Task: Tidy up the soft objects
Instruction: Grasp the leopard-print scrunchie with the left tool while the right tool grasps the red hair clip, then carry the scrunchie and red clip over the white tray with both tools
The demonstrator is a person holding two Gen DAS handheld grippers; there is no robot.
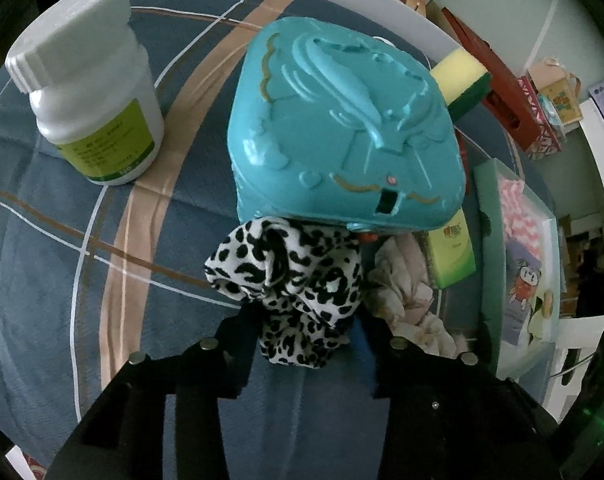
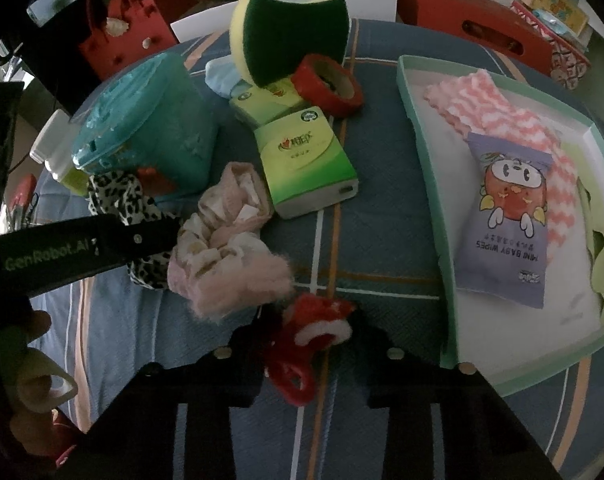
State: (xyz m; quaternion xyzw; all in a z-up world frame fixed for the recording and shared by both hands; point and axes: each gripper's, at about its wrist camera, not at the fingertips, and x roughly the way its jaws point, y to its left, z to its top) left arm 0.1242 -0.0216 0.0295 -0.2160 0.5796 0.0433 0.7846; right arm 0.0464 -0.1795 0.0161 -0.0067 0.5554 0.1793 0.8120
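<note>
Both sets of jaws are closed on cloth: the left gripper (image 1: 307,336) has the leopard-print scrunchie (image 1: 290,280) pinched between its fingers, and the right gripper (image 2: 309,344) is clamped on the red fluffy scrunchie (image 2: 309,332), which bulges out between the pads with a loop hanging down beneath.

Two soft pieces in hand at once, then, over the blue plaid bedcover (image 1: 62,260). The leopard one sits right up against the front of the teal plastic case (image 1: 341,120), so I'd say the left hand wants to lift straight up first, or it will drag that case along. Just beside it lies the pink ruffled scrunchie (image 2: 222,240), touching the leopard cloth in the right view; a slow lift should let them part without snagging.

The mint-green tray (image 2: 429,152) on the right looks like the home for soft things: a pink chevron cloth (image 2: 501,120) and a pack of baby wipes (image 2: 505,220) already lie in it. The right hand is nearest, so it should carry the red one over the tray's near wall and let go on the bare white patch at the front. The green tissue packs (image 2: 305,164), sponge (image 2: 286,40), red tape roll (image 2: 327,84) and white bottle (image 1: 90,80) are best left clear of either arm's path.
</note>
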